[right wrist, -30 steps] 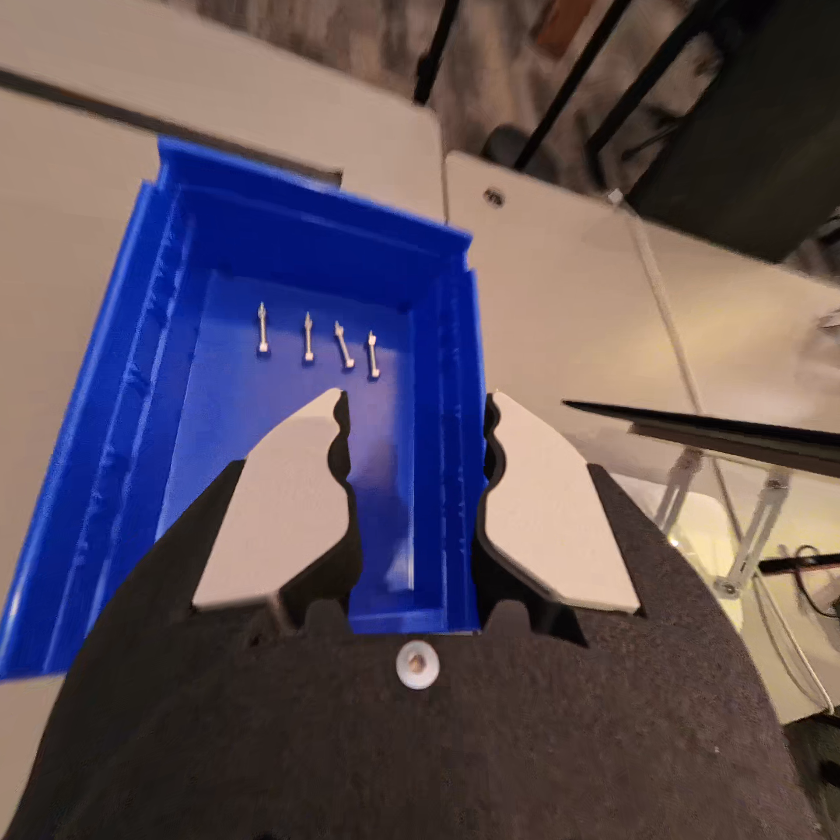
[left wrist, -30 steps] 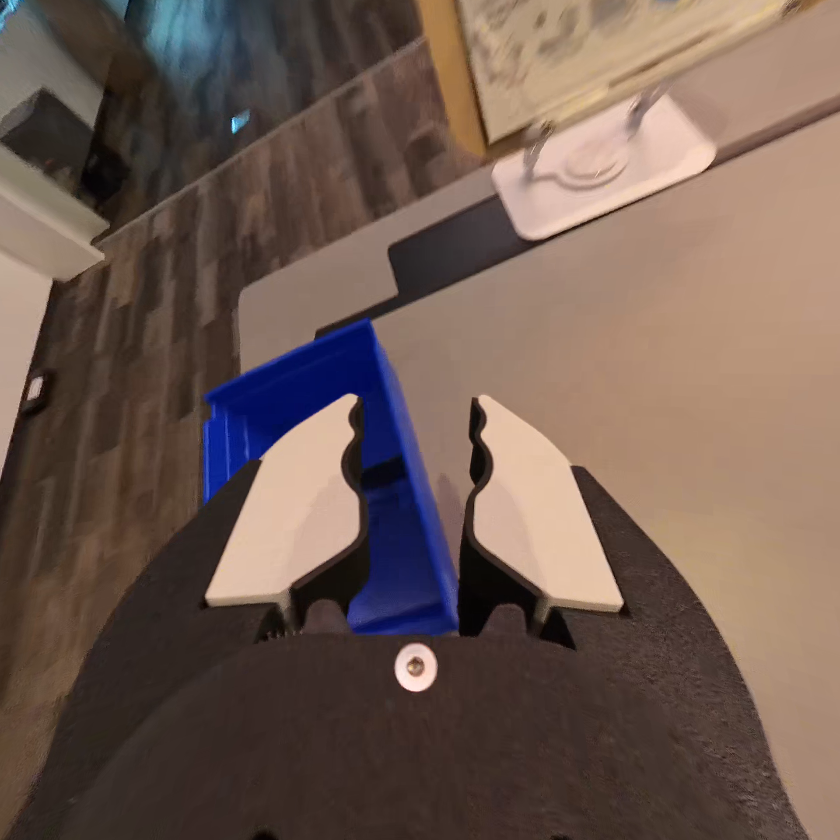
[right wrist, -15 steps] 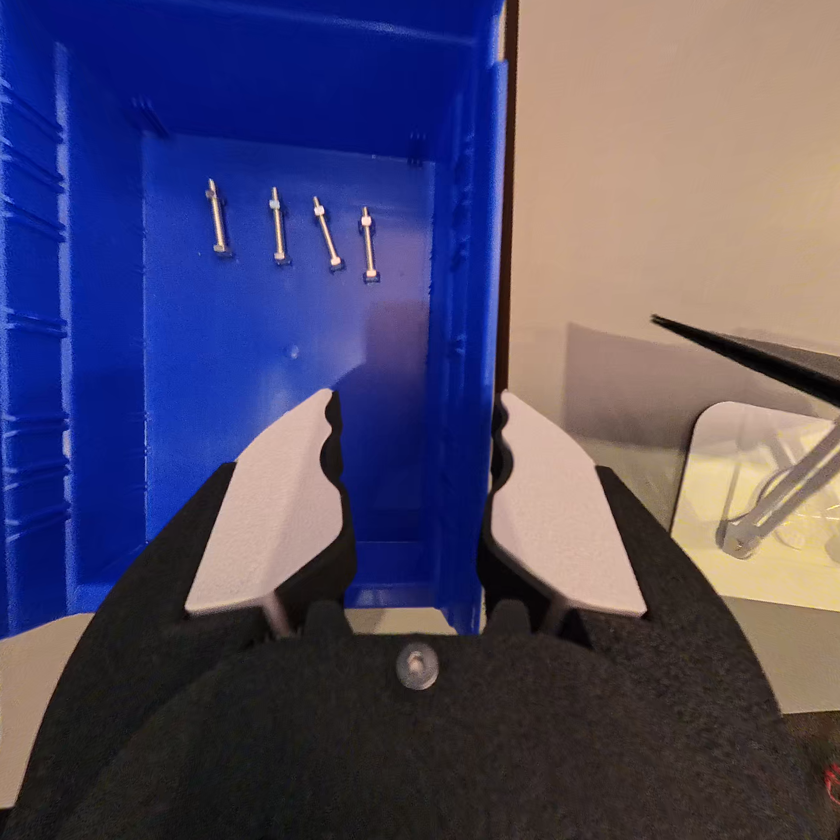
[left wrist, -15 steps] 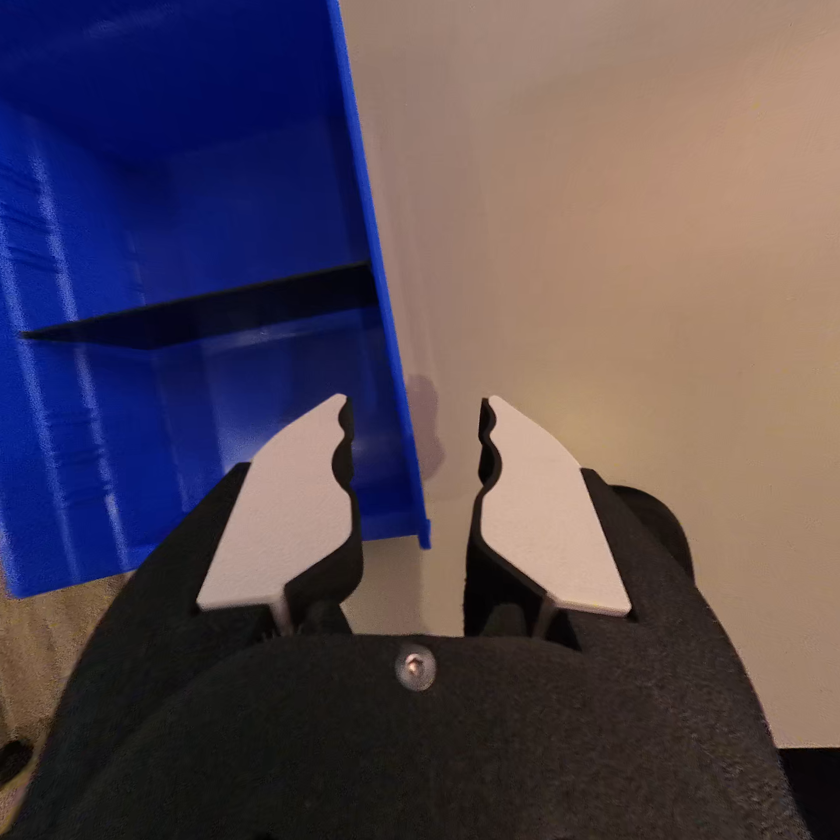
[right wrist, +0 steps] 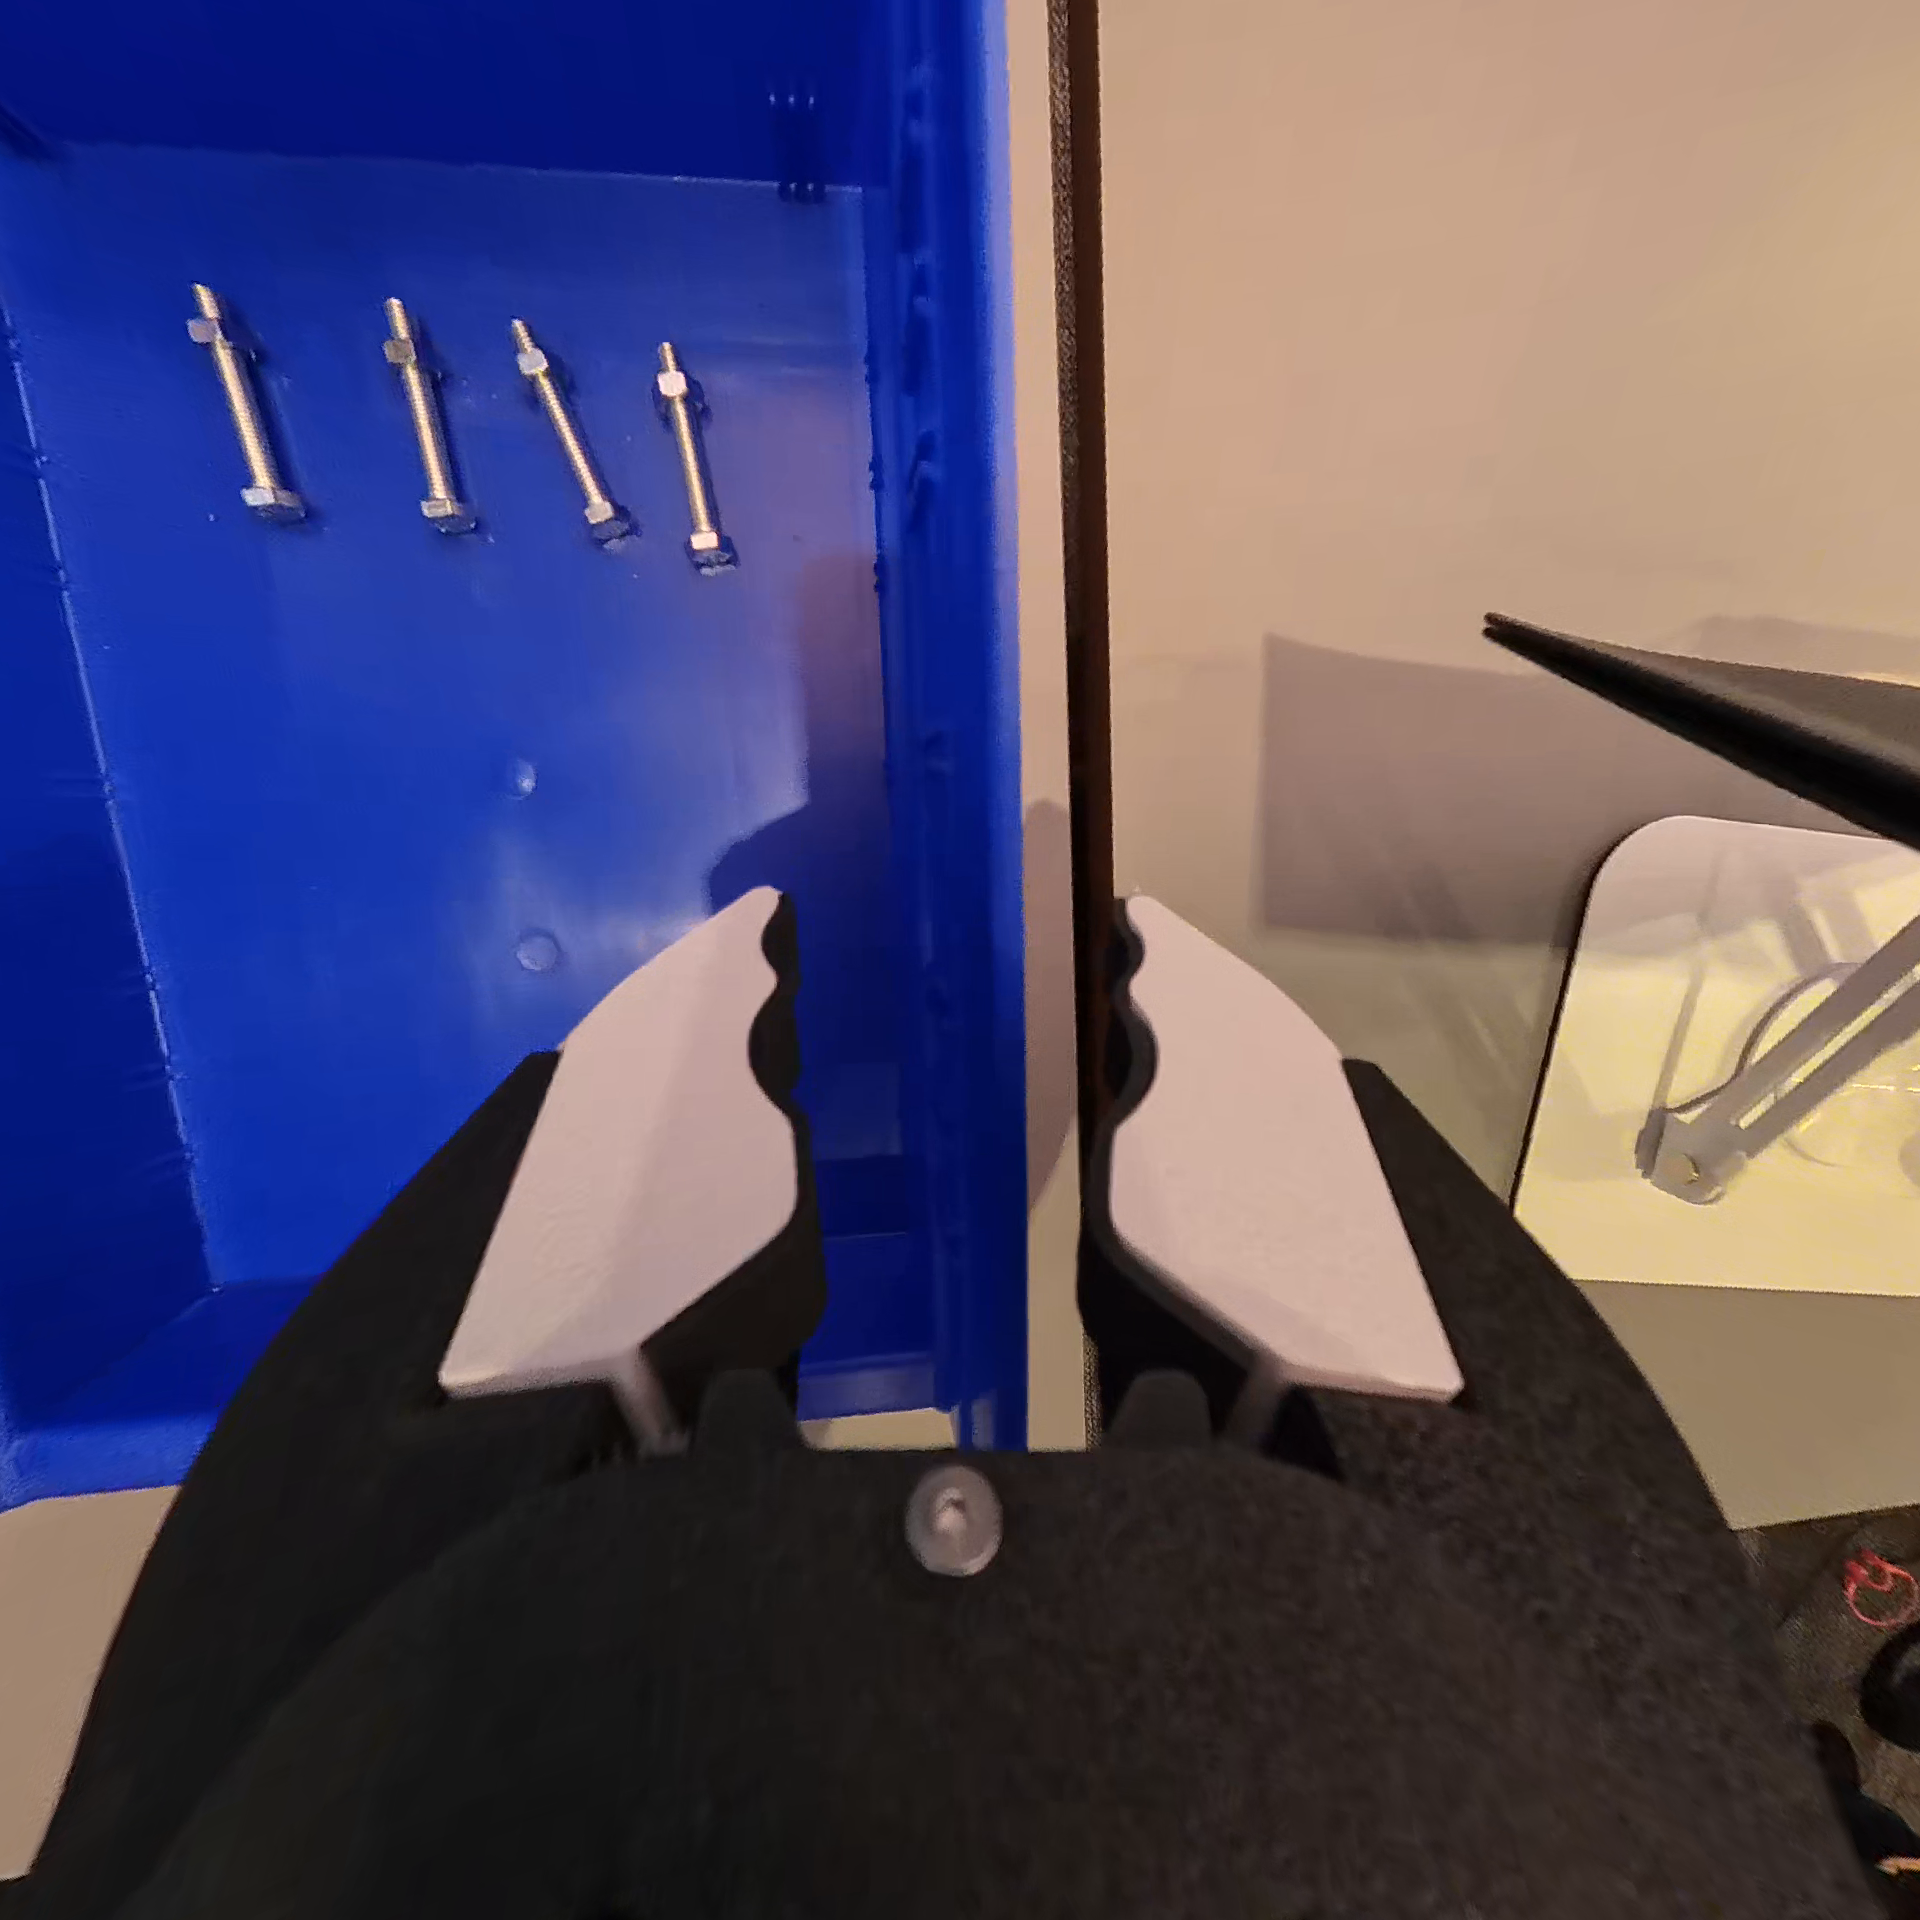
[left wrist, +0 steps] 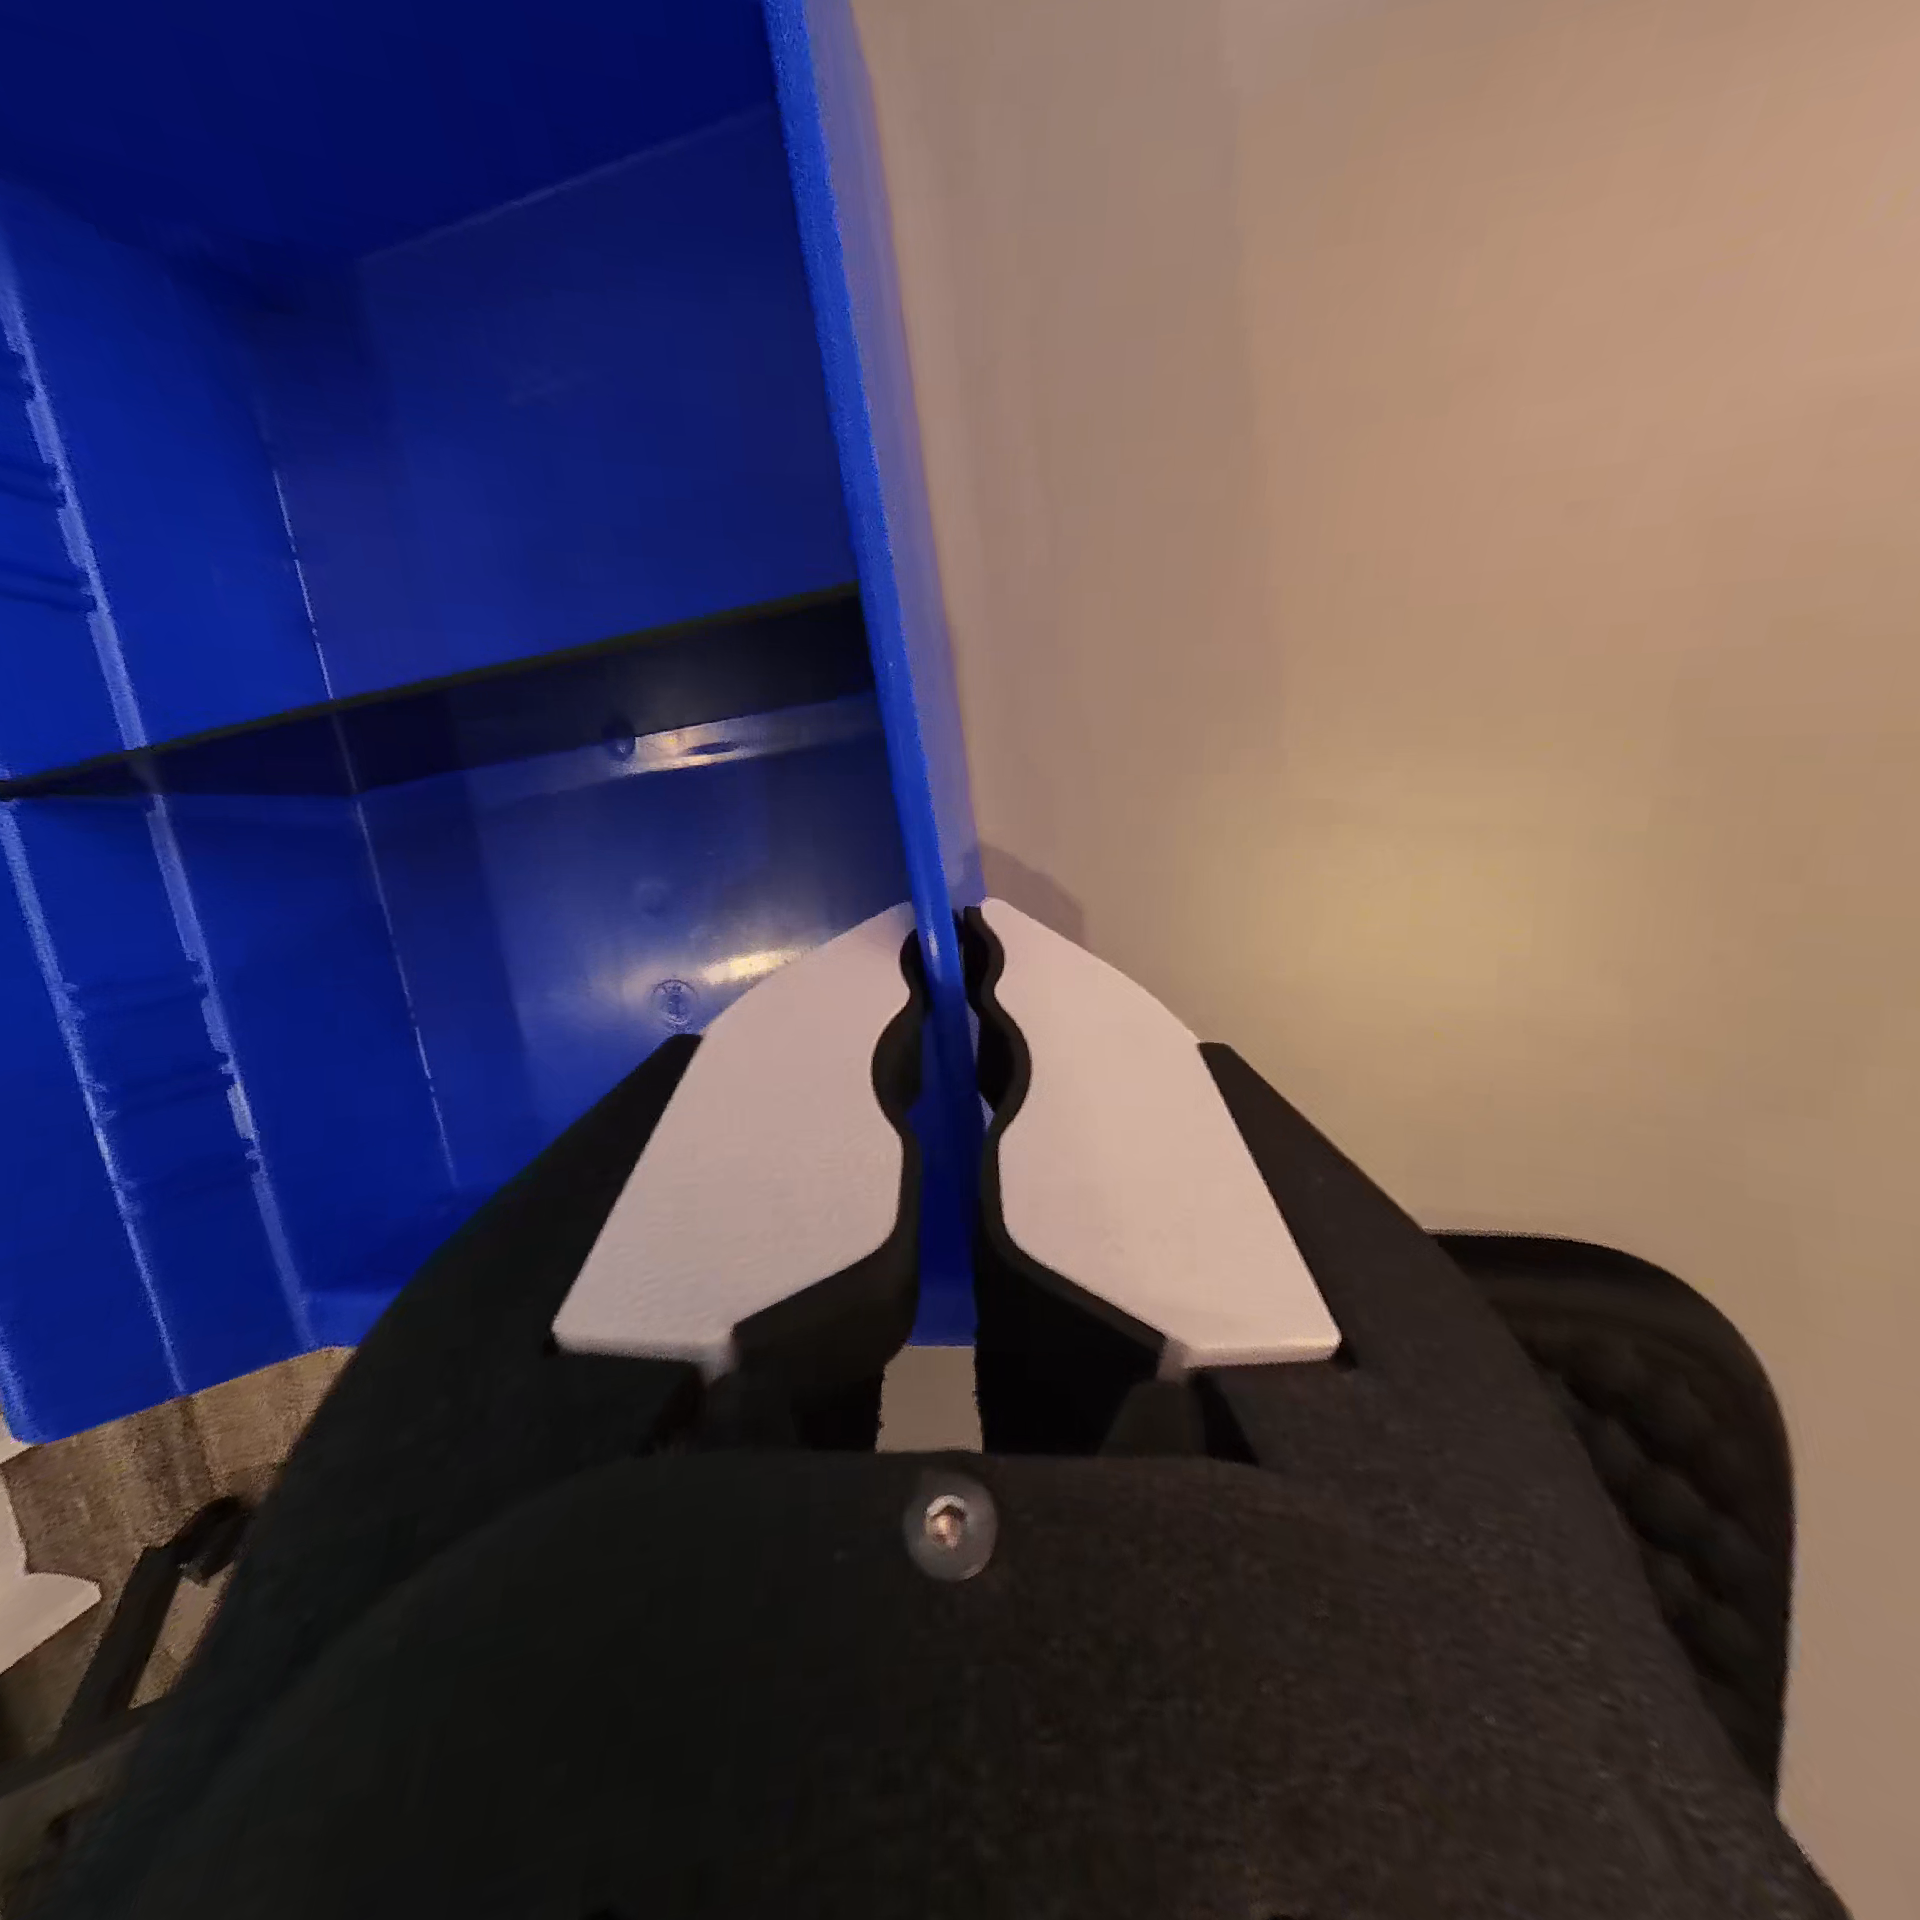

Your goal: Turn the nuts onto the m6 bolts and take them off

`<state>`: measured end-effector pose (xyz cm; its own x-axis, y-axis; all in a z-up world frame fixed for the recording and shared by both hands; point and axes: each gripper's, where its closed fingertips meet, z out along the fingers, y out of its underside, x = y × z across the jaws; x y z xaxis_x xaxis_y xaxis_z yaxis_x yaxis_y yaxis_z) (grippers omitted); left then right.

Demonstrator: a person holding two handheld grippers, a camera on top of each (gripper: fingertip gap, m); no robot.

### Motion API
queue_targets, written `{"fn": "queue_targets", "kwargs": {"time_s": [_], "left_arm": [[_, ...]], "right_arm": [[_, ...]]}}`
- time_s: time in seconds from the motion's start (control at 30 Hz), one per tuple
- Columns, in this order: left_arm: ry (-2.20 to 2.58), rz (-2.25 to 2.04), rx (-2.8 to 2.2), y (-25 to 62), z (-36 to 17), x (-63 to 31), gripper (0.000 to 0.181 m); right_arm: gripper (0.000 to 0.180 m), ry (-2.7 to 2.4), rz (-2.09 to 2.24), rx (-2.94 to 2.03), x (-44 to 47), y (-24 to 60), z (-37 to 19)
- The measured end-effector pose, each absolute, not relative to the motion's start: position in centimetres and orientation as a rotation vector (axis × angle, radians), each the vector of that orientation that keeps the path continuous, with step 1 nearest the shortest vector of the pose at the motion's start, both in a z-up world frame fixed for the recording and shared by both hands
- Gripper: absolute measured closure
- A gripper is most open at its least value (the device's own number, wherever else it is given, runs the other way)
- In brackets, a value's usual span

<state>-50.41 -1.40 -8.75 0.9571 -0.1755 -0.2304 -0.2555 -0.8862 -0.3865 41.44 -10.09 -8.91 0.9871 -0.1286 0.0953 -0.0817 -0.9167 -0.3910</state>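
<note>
**Entry: blue bin with four nutted bolts, both grippers at its walls**

**Location of task items.** Four bolts (right wrist: 457, 426) lie in a loose row on the floor of the far part of the blue bin (right wrist: 951, 623), heads toward the camera. Each carries a nut (right wrist: 670, 389) near its threaded tip. Nothing is lifted yet.

**Grippers.** Left gripper (left wrist: 943, 925): pressed together, pinching the thin side wall of the bin (left wrist: 831, 416). Right gripper (right wrist: 951, 914): spread, straddling the bin's other side wall, one finger inside, one outside over the counter (right wrist: 1455, 312); it holds nothing.

**Risks, as judged.**
- A pull on the pinched wall would likely slide or tip the light bin and send the bolts rolling out of their row.
- The right gripper, if it closes where it stands, takes the wall, not a bolt.
- The bolts are thin and lie flat; wide fingers may skate over them or push them into a corner.
- The nuts sit close to the tips; a knock may spin one off.

**Materials and shapes.**
- Bin: glossy moulded plastic, ribbed walls, a dark divider (left wrist: 436, 717) across it.
- Bolts: bright metal, long, hex-headed.
- Fingers (right wrist: 644, 1122): matt pale plates, black wavy inner edges.
- Counter: smooth, beige.
</note>
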Motion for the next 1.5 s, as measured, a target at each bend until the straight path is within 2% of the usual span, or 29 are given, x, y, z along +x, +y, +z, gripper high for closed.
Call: {"fn": "queue_targets", "kwargs": {"time_s": [0.27, 0.5, 0.6, 0.77, 0.93, 1.07, 1.17, 1.27, 1.3, 1.5], "left_arm": [[0.282, 0.257, -2.683, -1.9, -8.8, -46.7, 0.176], [0.373, 0.27, -2.666, -2.8, -9.0, -40.4, 0.175], [0.423, 0.28, -2.654, -3.1, -9.0, -37.4, 0.174], [0.473, 0.259, -2.635, -3.6, -9.1, -32.4, 0.172], [0.516, 0.242, -2.618, -4.2, -9.2, -28.1, 0.172], [0.578, 0.248, -2.594, -4.4, -9.2, -24.9, 0.17], [0.623, 0.183, -2.579, -4.6, -9.3, -22.5, 0.158], [0.623, 0.018, -2.56, -4.8, -8.8, -20.7, 0.134], [0.597, -0.019, -2.521, -4.5, -8.0, -20.6, 0.134], [0.472, -0.178, -2.277, -3.8, -1.1, -22.3, 0.13]], "right_arm": [[0.128, 0.167, -0.352, -2.722, 42.8, -10.0, -9.6], [0.132, 0.179, -0.275, -2.774, 42.5, -10.5, -11.5], [0.144, 0.179, -0.201, -2.787, 41.9, -10.4, -11.7], [0.155, 0.215, -0.172, -2.817, 41.8, -10.3, -12.1], [0.156, 0.266, -0.133, -2.83, 41.7, -10.2, -12.2], [0.15, 0.285, -0.081, -2.853, 41.3, -10.3, -12.3], [0.159, 0.273, -0.098, -2.876, 41.5, -10.5, -12.4], [0.168, 0.279, 0.008, -2.865, 41.0, -10.4, -12.4], [0.174, 0.304, 0.092, -2.849, 40.7, -10.3, -12.3], [0.174, 0.356, 0.195, -2.828, 40.4, -10.5, -12.3]]}}
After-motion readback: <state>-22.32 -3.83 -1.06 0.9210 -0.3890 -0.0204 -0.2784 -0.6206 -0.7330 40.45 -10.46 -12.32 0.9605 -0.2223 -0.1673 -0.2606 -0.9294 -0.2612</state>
